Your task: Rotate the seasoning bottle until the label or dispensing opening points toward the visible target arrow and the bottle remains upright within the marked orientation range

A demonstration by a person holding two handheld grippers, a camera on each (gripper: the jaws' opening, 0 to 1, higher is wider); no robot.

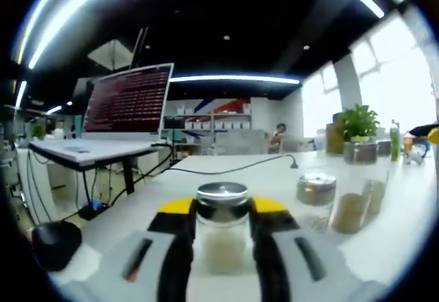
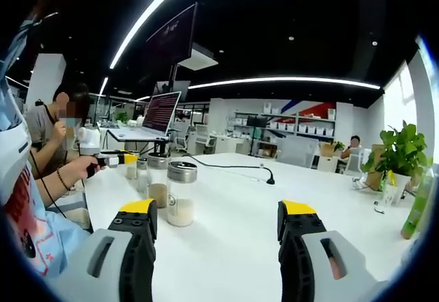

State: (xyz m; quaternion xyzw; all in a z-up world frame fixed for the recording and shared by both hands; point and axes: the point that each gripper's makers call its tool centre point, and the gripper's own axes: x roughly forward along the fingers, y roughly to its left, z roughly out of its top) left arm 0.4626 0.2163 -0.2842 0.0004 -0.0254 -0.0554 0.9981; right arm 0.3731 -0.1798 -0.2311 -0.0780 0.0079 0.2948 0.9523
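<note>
Glass seasoning bottle [image 1: 221,230] is standing straight on the white table [image 1: 384,247], and your left gripper [image 1: 221,237] is squeezing its sides. Your right gripper [image 2: 217,228] is waiting wide open, holding nothing. You are likely starting the turn. Farther off, the right gripper view is showing a person's hand [image 2: 81,167]; I am not seeing any arrow.

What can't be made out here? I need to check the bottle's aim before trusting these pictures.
- Bottle, left gripper view: its sides are hidden by the left gripper fingers; label and opening direction can't be told.
- Same bottle, right gripper view: too small to read a label.
- Target arrow: none can be made out on the table.
- Far jars: contents blurred.
</note>
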